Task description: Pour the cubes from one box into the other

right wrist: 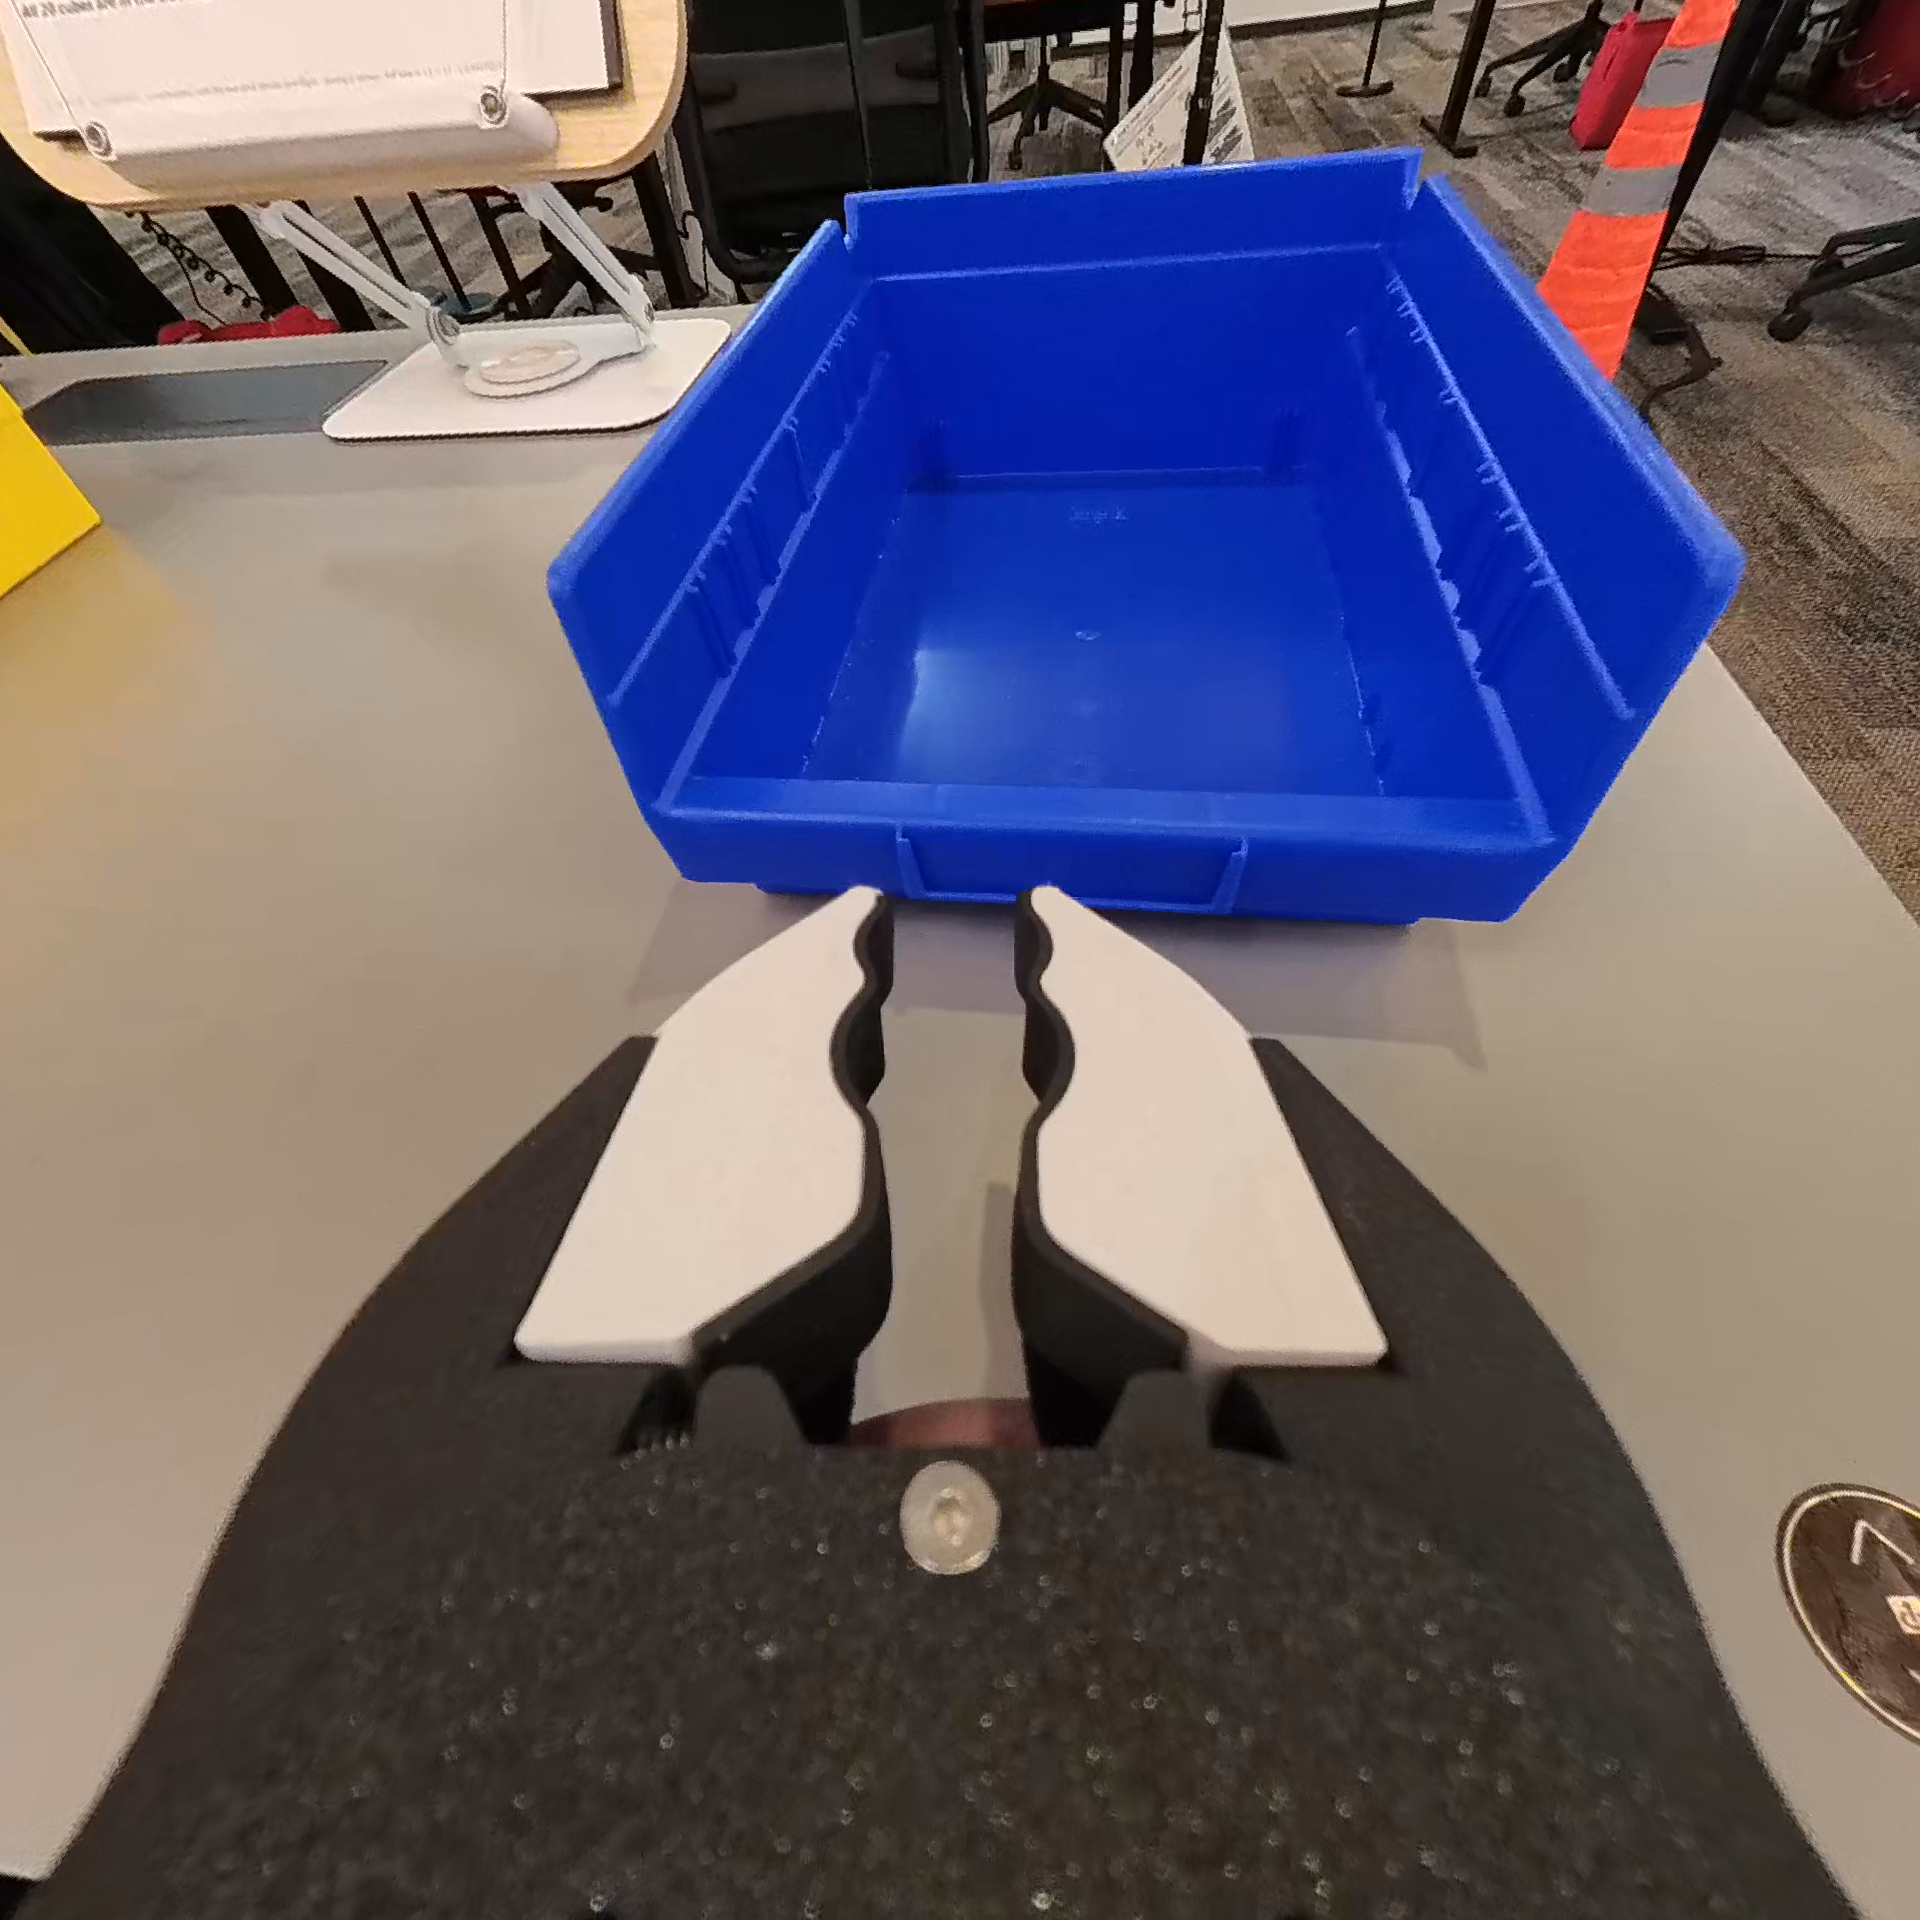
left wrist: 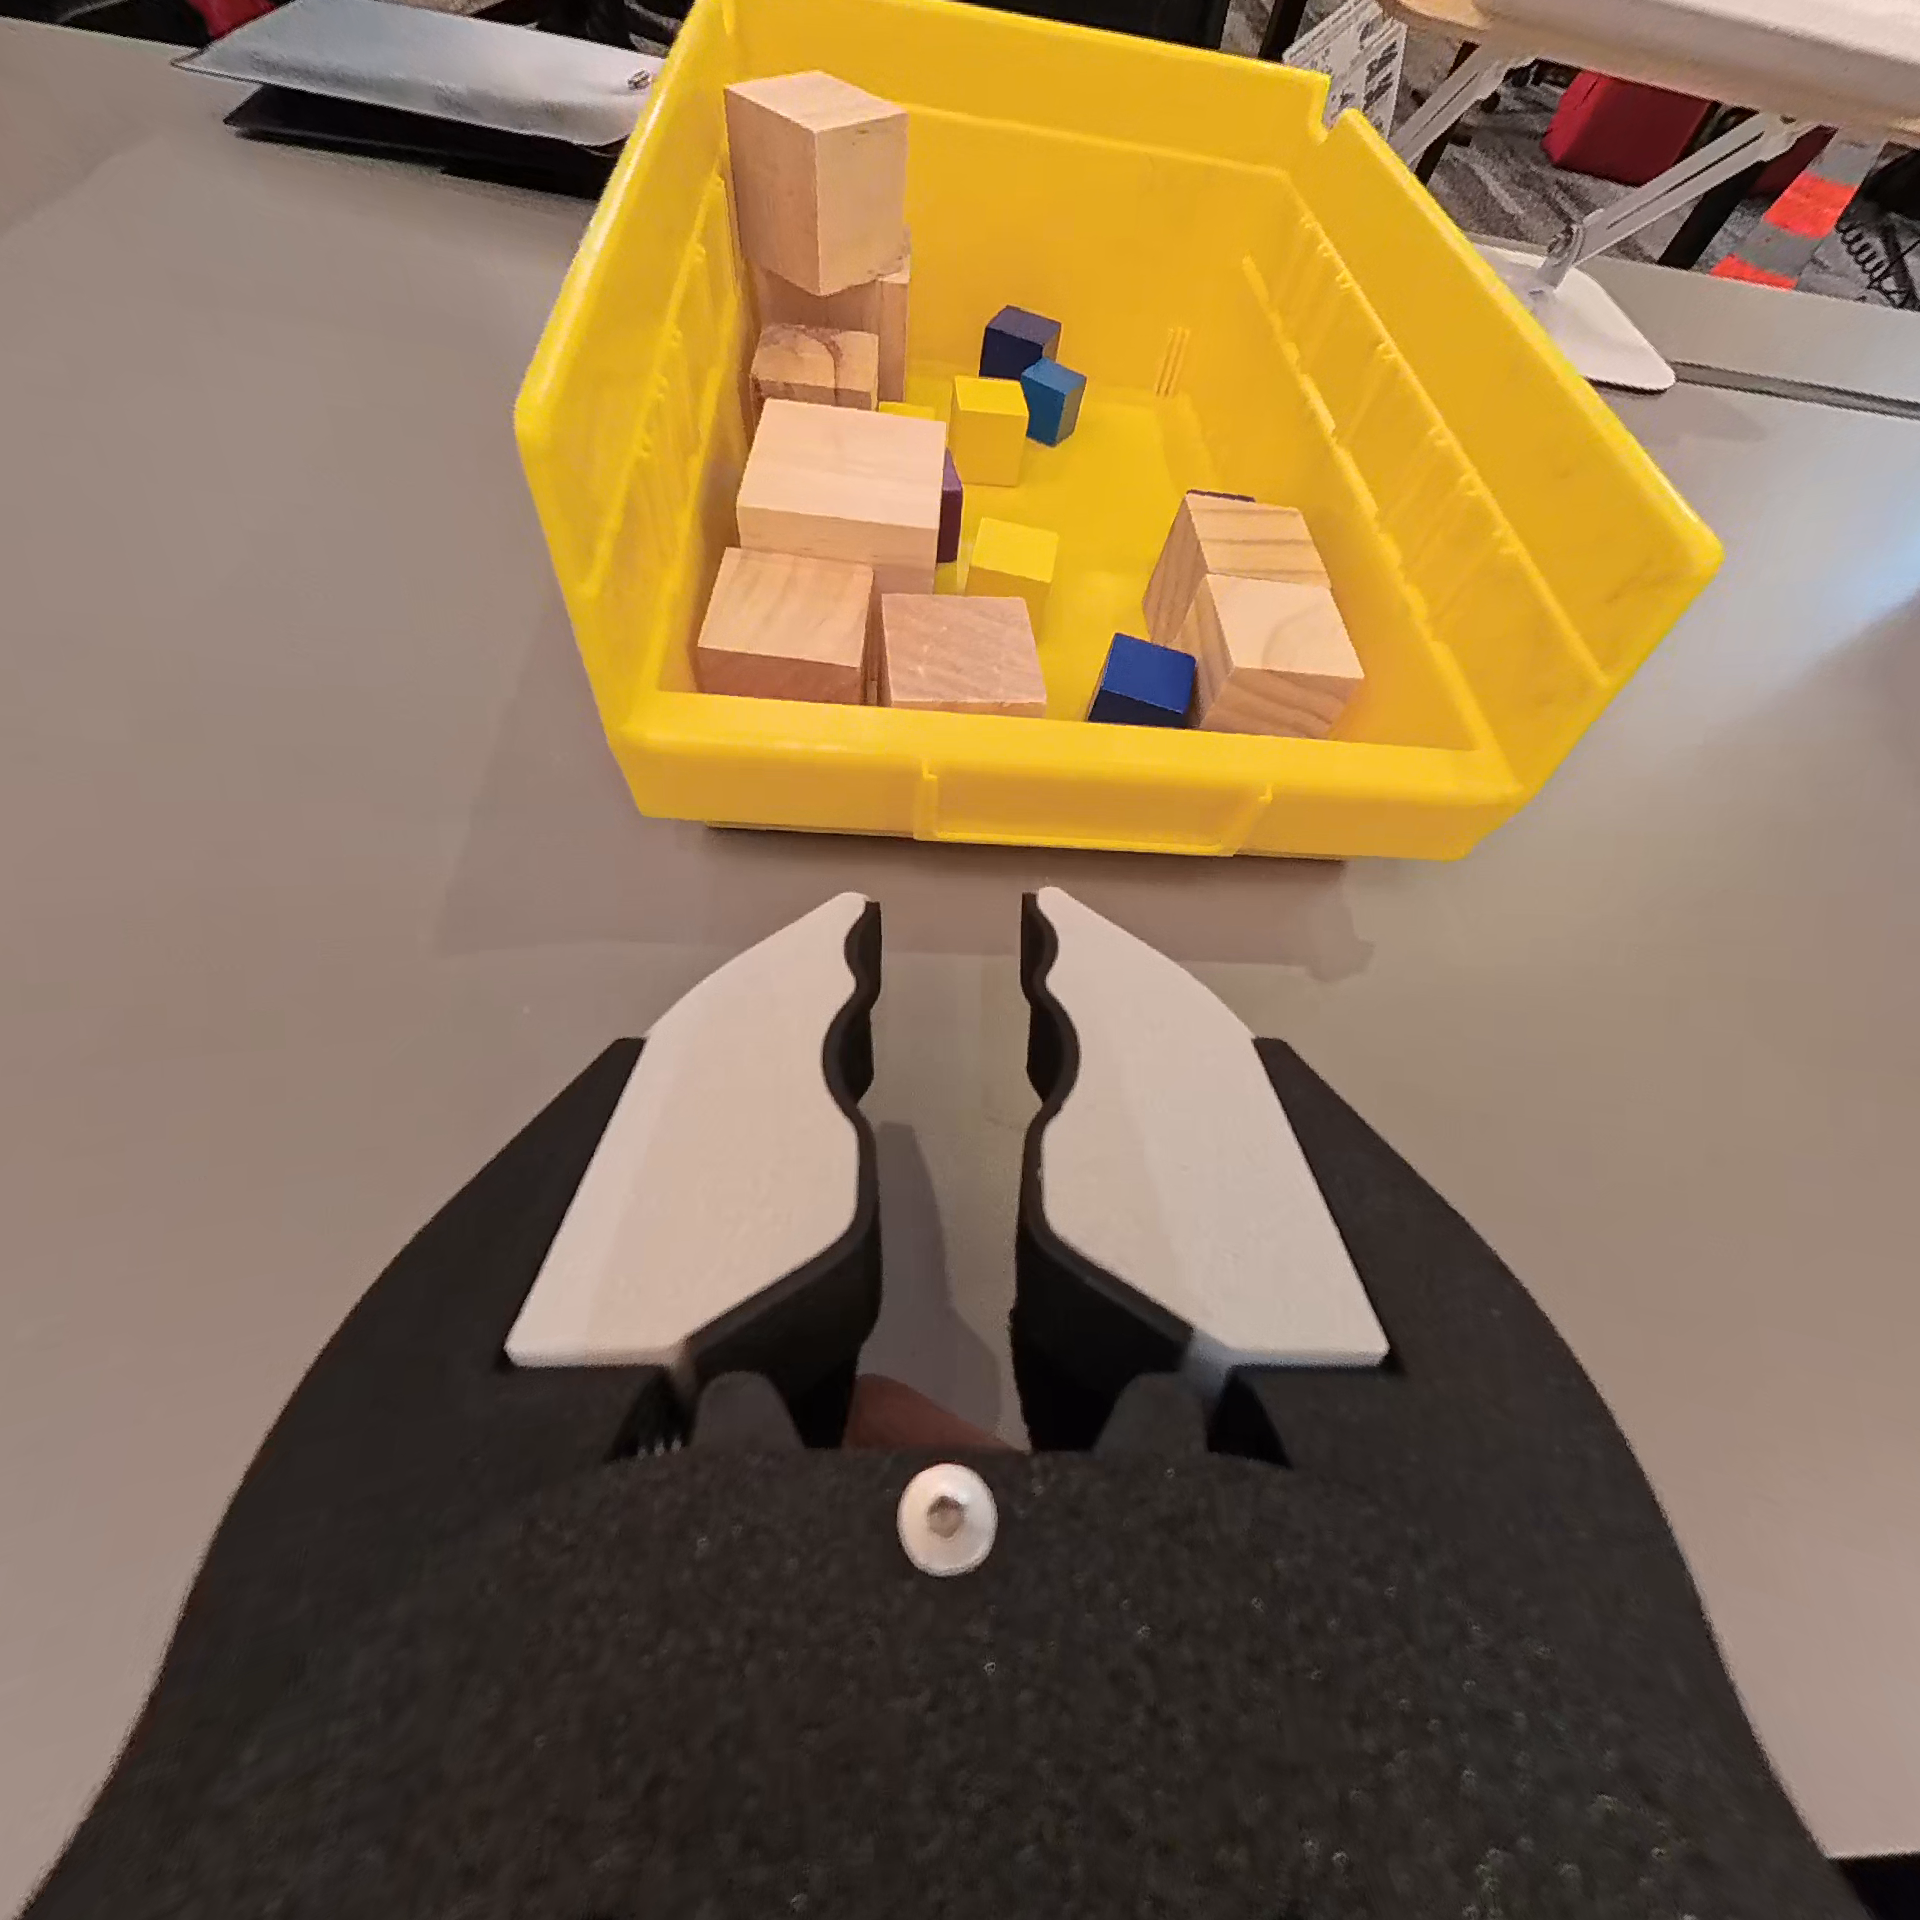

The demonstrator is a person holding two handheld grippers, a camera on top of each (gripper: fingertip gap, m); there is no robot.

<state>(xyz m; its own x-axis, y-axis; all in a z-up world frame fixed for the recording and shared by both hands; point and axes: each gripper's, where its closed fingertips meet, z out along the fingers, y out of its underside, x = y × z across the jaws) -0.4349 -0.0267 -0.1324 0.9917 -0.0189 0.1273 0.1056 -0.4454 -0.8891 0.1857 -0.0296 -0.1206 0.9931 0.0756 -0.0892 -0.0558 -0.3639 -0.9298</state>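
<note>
In the left wrist view a yellow box point(left wrist: 1091, 790) stands on the grey table and holds several cubes: plain wooden ones point(left wrist: 842, 488), small blue ones point(left wrist: 1143, 681) and small yellow ones point(left wrist: 1013, 561). My left gripper point(left wrist: 951, 914) is open and empty, just short of the box's near wall. In the right wrist view a blue box point(right wrist: 1070, 857) stands empty on the table. My right gripper point(right wrist: 954, 909) is open and empty, its tips close to the blue box's near wall. A corner of the yellow box point(right wrist: 36, 499) shows at the far left.
A white stand base point(right wrist: 540, 384) and a dark flat pad point(right wrist: 208, 400) lie behind the boxes. A dark board point(left wrist: 436, 94) lies behind the yellow box. The table's right edge point(right wrist: 1818, 790) runs close beside the blue box. An orange cone point(right wrist: 1631, 177) stands on the floor.
</note>
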